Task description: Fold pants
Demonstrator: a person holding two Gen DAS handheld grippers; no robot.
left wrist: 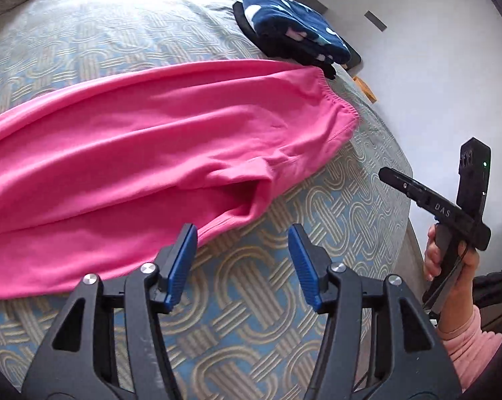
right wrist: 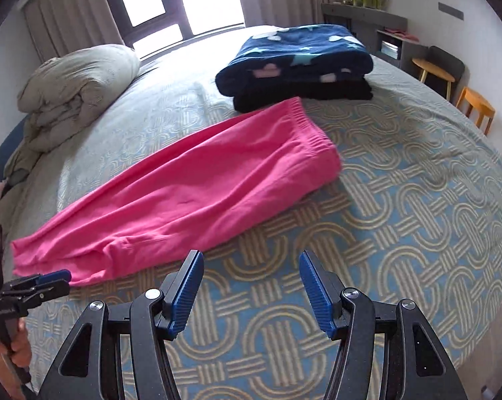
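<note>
Pink pants (left wrist: 144, 153) lie flat on the bed, folded lengthwise, with the elastic waistband toward the far right and the leg ends toward the left. They also show in the right wrist view (right wrist: 184, 196). My left gripper (left wrist: 242, 263) is open and empty, hovering just off the pants' near edge. My right gripper (right wrist: 251, 290) is open and empty over the bedspread in front of the pants. The right gripper's body shows at the right of the left wrist view (left wrist: 451, 206). The left gripper's fingers (right wrist: 55, 275) show near the pant leg ends.
The bed (right wrist: 401, 216) has a blue and beige patterned spread. A folded dark blue star blanket on dark clothes (right wrist: 301, 63) sits beyond the waistband. A bundled grey duvet (right wrist: 77, 90) lies at far left. Wooden stools (right wrist: 474, 106) and a shelf stand right of the bed.
</note>
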